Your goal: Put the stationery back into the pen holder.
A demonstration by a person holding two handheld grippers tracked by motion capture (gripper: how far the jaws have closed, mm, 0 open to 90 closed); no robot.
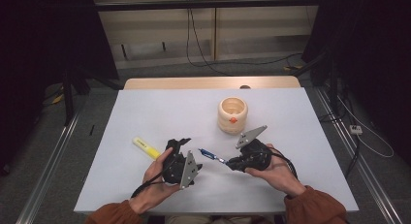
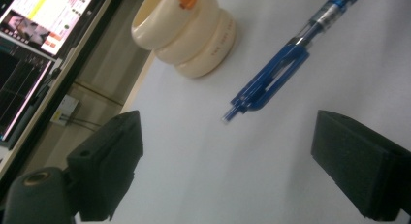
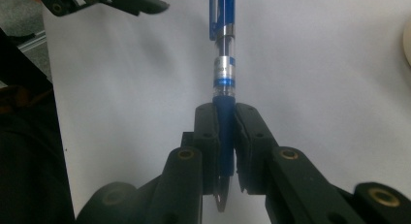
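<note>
A blue pen [image 1: 209, 154] is held just above the white table [image 1: 145, 112], between my two grippers. My right gripper [image 1: 232, 162] is shut on its grip end. In the right gripper view the pads [image 3: 206, 129] clamp the dark blue grip of the pen [image 3: 223, 54], and its clip end points away. My left gripper [image 1: 185, 149] is open, left of the pen's free end. In the left gripper view the pen [image 2: 276, 73] lies ahead of the wide-apart pads [image 2: 109, 161]. A cream ribbed pen holder [image 1: 232, 115] stands upright behind the pen, with an orange mark on its side.
A yellow highlighter [image 1: 146, 148] lies on the table, left of my left gripper. The pen holder [image 2: 189, 35] stands near the table's far edge. A lit monitor [image 2: 29, 35] is beyond that edge. The other gripper [image 3: 102, 1] is at the top left of the right gripper view.
</note>
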